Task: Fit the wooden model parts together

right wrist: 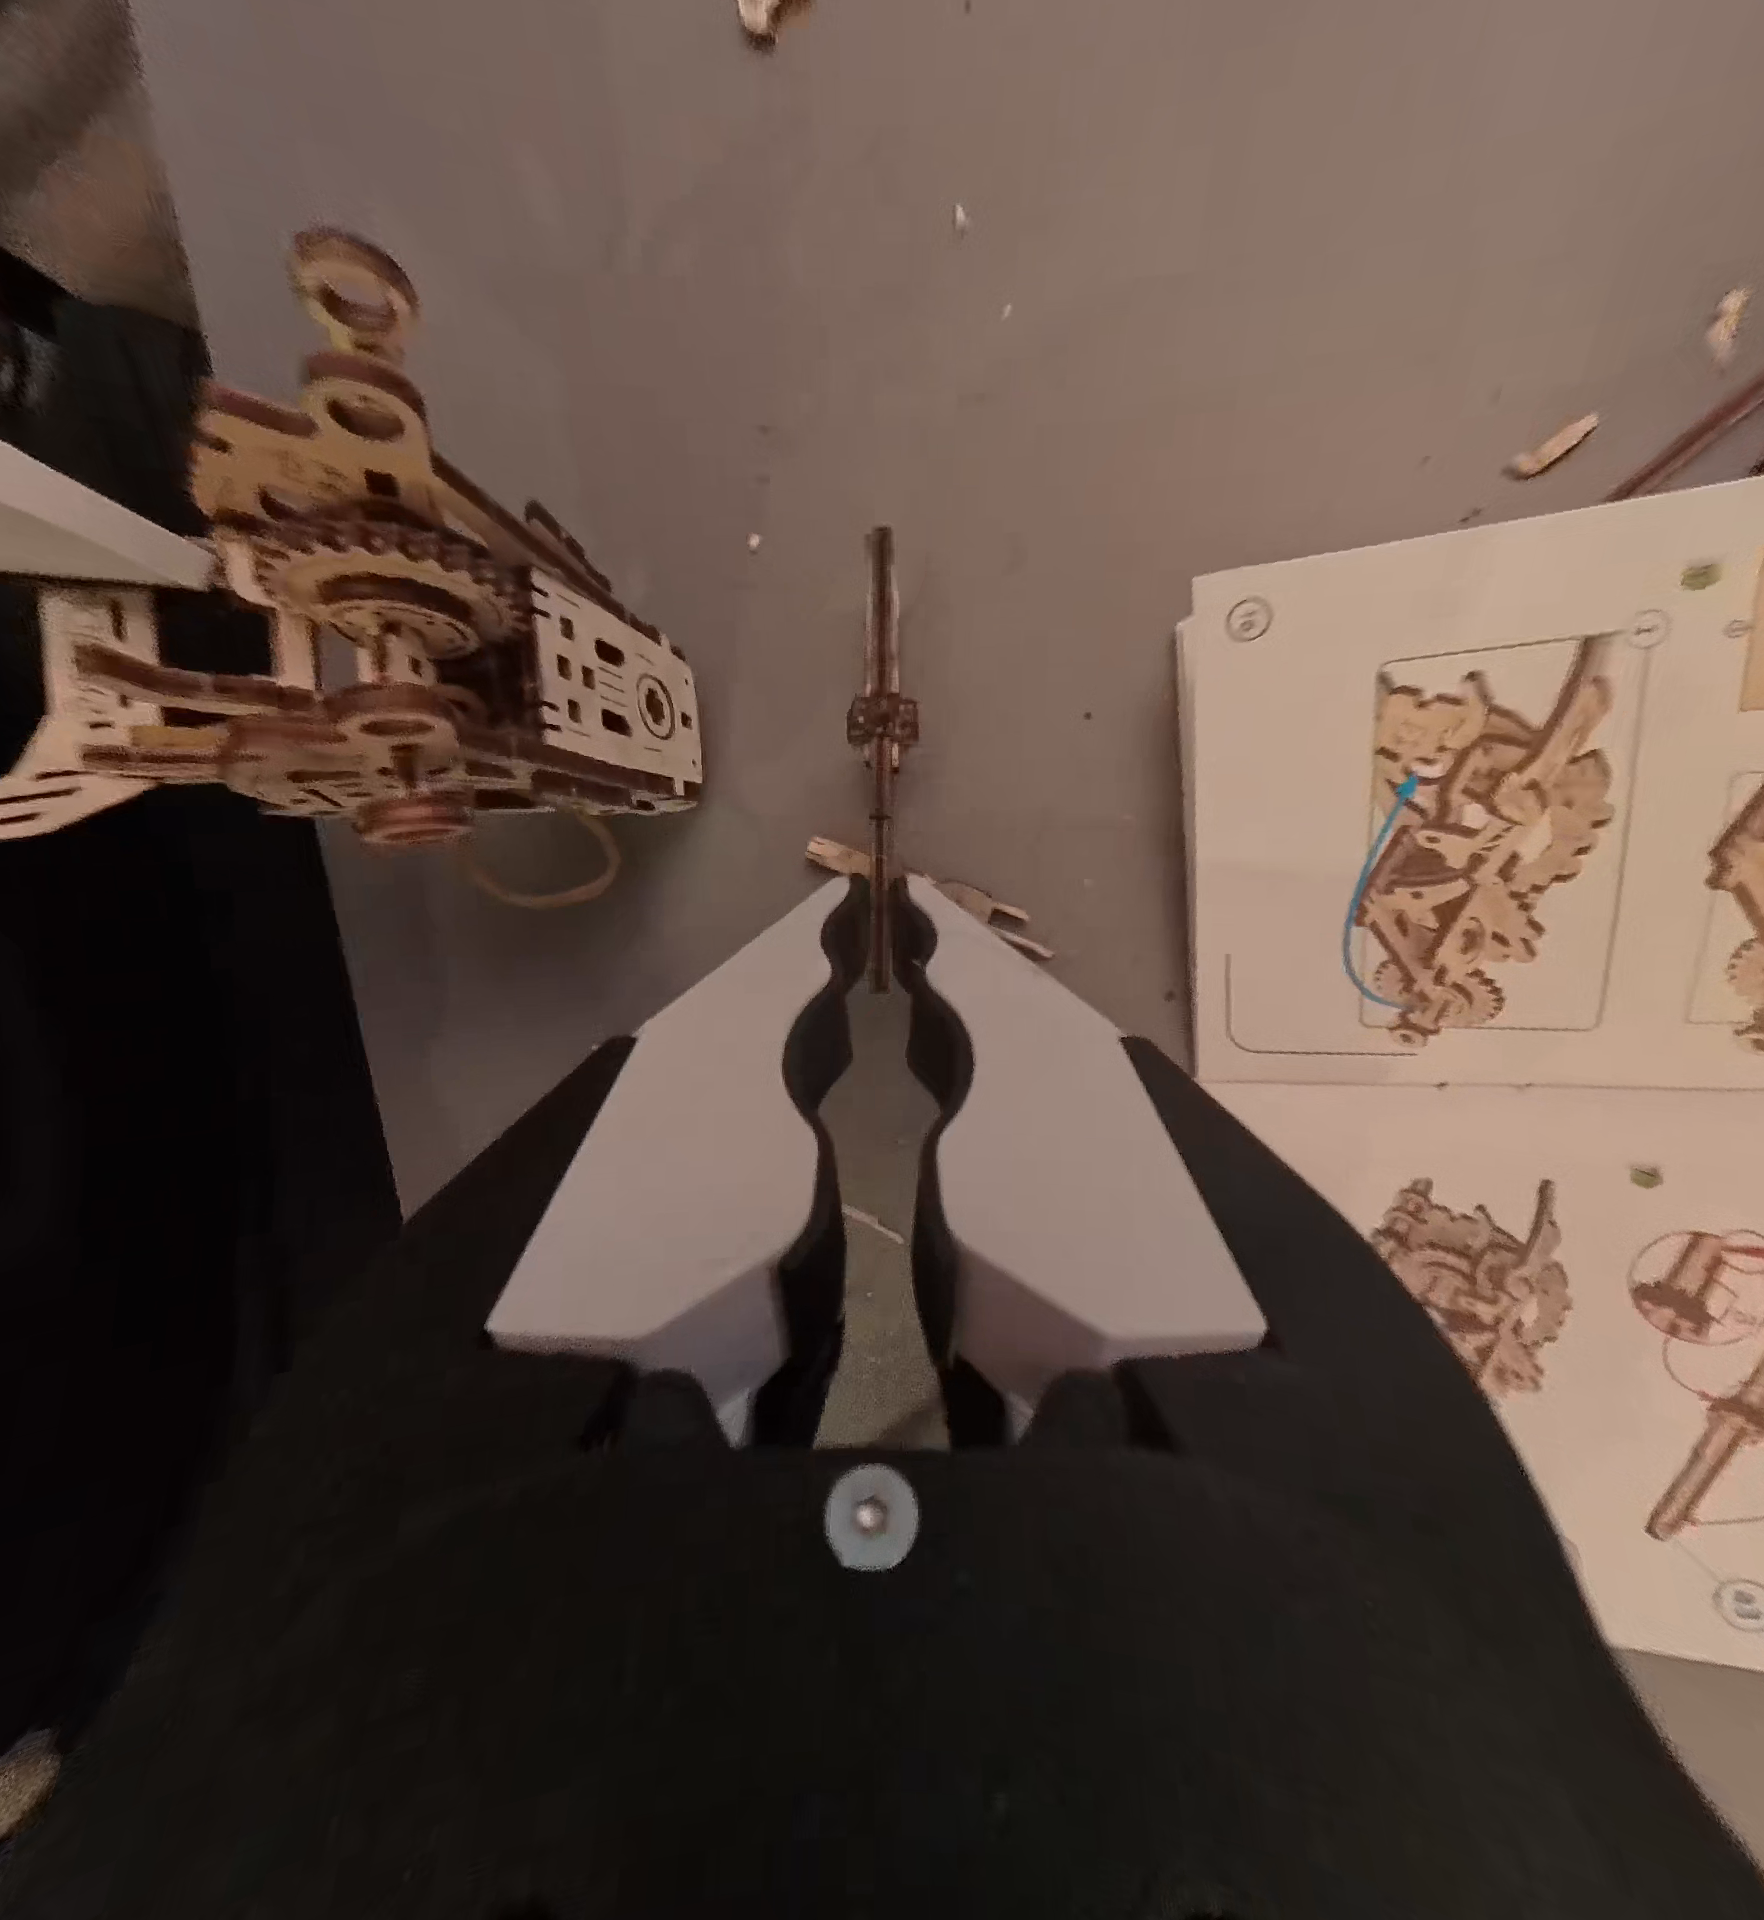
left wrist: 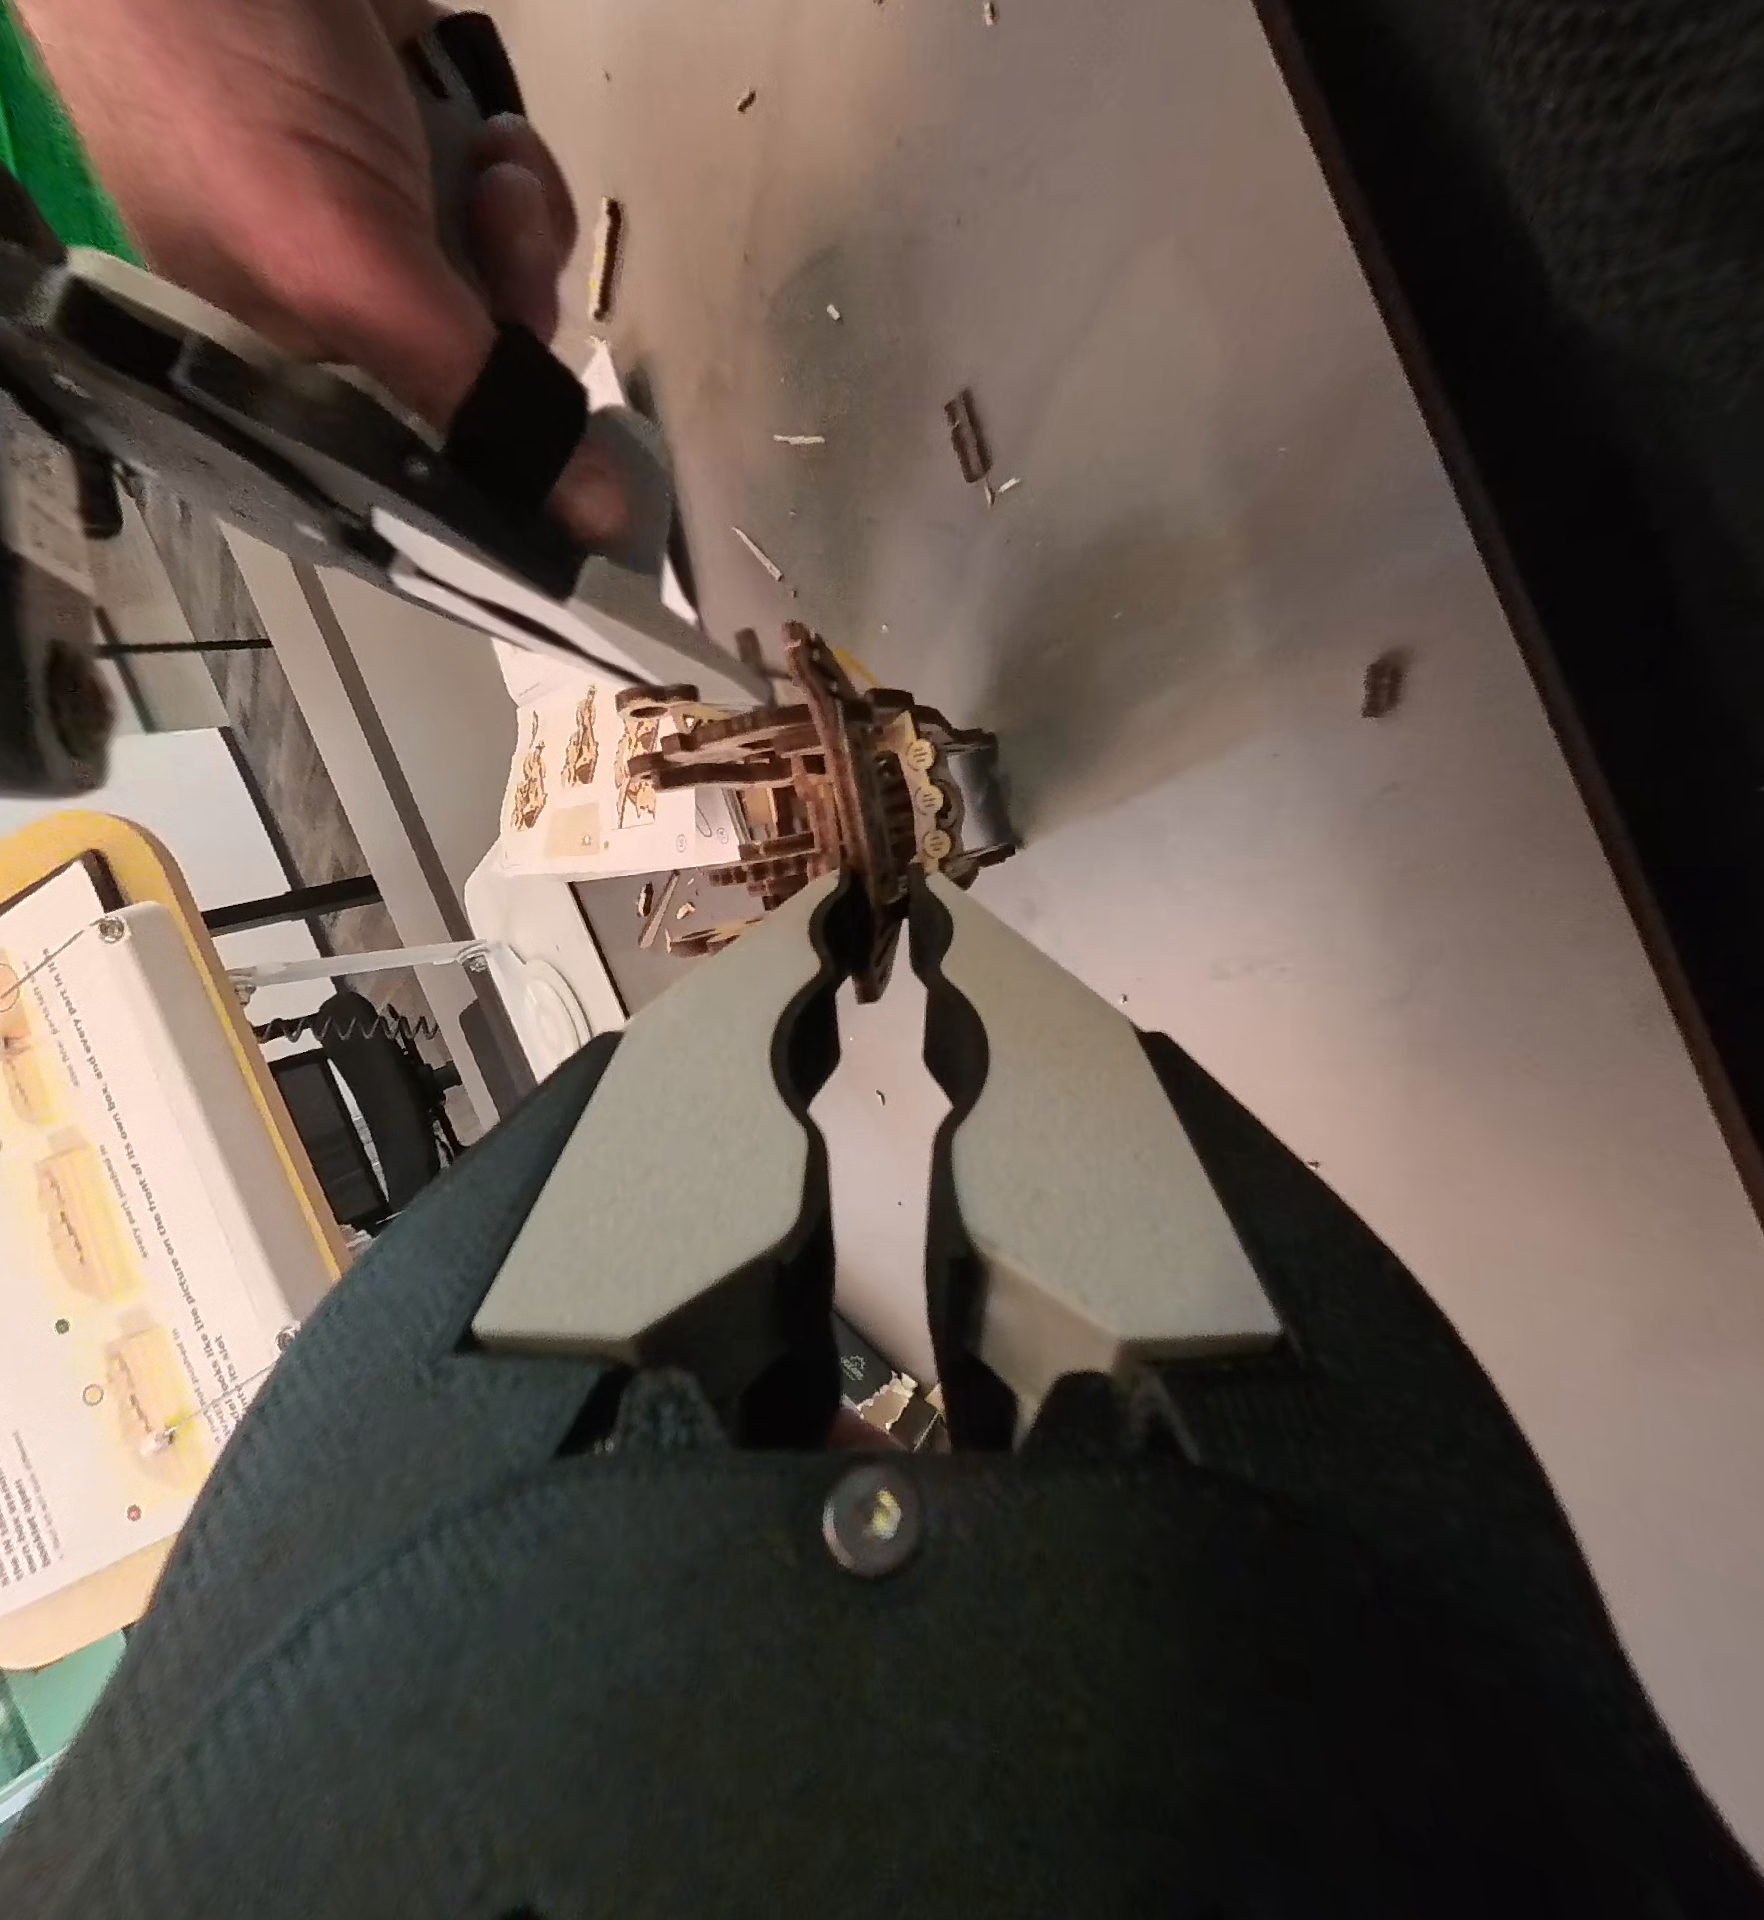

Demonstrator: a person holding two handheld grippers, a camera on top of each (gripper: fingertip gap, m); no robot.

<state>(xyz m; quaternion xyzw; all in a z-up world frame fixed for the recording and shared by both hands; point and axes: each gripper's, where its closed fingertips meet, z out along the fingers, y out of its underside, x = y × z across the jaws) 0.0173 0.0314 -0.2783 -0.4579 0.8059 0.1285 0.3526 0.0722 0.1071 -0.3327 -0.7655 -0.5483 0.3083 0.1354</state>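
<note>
My left gripper (left wrist: 873,883) pinching the brown laser-cut wooden gear model (left wrist: 836,779), my right gripper (right wrist: 878,883) pressed on a thin flat wooden strip part (right wrist: 879,727), grey table (right wrist: 1013,416), paper instruction sheet (right wrist: 1480,831) beside

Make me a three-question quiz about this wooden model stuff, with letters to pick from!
1. Where is the instruction sheet in the right wrist view?
A. Right of the gripper
B. Left of it
C. Under the model

2. What colour is the arrow drawn on that sheet?
A. Red
B. Blue
C. Green

3. What does the right gripper hold?
A. Nothing
B. A rubber band
C. A thin wooden part

Answers: 1 A, it lies along the right edge. 2 B, the curved line is blue. 3 C, the part stands edge-on between the fingertips.
</note>
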